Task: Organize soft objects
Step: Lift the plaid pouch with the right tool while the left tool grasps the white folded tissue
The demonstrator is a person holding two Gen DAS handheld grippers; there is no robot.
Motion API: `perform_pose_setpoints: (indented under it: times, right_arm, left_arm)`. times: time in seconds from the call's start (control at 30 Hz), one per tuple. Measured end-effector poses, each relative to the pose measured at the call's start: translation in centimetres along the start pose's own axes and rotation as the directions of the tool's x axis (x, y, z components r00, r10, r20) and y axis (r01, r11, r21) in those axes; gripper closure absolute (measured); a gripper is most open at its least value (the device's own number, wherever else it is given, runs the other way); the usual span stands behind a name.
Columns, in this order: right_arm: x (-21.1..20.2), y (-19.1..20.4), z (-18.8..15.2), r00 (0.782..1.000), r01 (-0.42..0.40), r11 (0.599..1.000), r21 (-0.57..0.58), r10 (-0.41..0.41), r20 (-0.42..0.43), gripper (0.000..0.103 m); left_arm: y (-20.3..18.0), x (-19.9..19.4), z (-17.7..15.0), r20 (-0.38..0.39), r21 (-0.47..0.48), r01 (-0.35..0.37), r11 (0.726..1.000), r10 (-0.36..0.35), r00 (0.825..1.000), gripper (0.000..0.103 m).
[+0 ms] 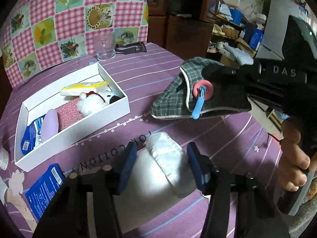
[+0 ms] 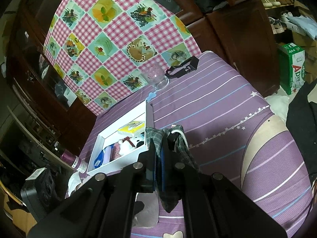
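**Gripper Status: Left Straddling White Bundle, Right Clamped on Plaid Cloth**

Left gripper: the two blue pads stand apart, one on either side of a white crinkled soft bundle that lies on the purple striped tablecloth. The left-hand pad appears to meet the bundle's flank; the other pad sits just beside its opposite edge. Whether the pads press the bundle cannot be determined from the left wrist view.

Right gripper: the jaws are together, clamped on a green-and-grey plaid fabric item with white piping. In the left wrist view this plaid item sits at 2 o'clock from the left gripper, above the tablecloth, with a pink ring and a light-blue peg-shaped piece hanging from it. A bare hand grips the tool handle at the 3 o'clock edge of that view.

White rectangular cardboard tray: at 10 o'clock from the left gripper, resting on the tablecloth. Contents: a yellow-and-white flat pouch, a white plush toy with black and red markings, a pink glittery sponge block, a lilac rounded soft piece and a blue printed packet.

A second blue printed packet lies on the tablecloth at 9 o'clock from the left gripper, outside the tray. A clear drinking glass stands beyond the tray at 11 o'clock, with a black plastic bracket just beside it.
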State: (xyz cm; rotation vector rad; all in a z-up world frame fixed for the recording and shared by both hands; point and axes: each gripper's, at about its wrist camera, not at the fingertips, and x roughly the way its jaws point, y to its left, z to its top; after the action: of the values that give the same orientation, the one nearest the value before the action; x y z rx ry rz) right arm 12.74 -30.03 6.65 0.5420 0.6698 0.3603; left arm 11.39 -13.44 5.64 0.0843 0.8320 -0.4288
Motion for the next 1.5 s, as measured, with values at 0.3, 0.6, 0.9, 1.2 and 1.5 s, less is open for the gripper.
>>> perform_pose_setpoints:
  times: [0.3,0.6,0.9,1.2,1.5]
  right_arm:
    - [0.0,0.1,0.0,1.000,-0.003,1.000,-0.007,0.003,-0.001,0.098]
    - [-0.4,0.5,0.0,1.000,-0.019,1.000,-0.015,0.020,0.006,0.098]
    - [-0.2,0.9,-0.1,0.998,-0.058,0.998,-0.005,0.058,-0.008,0.098]
    - [0.0,3.7,1.2,0.997,-0.083,0.997,-0.010,0.083,-0.008,0.098]
    - [3.2,9.6,4.2,0.992,-0.124,0.990,-0.065,0.122,-0.030,0.098]
  left_arm:
    - [-0.5,-0.7,0.1,0.026,0.008,0.017,1.000,-0.018,0.999,0.077]
    - [1.0,-2.4,0.6,0.090,-0.079,0.118,0.990,-0.111,0.990,0.082]
    - [3.7,-3.6,1.1,0.146,-0.175,0.136,0.975,-0.111,0.983,0.082]
    - [7.2,-5.9,1.7,0.216,-0.251,0.044,0.967,0.011,0.976,0.082]
    - [12.5,-7.6,3.5,0.233,-0.360,-0.106,0.927,0.199,0.952,0.082]
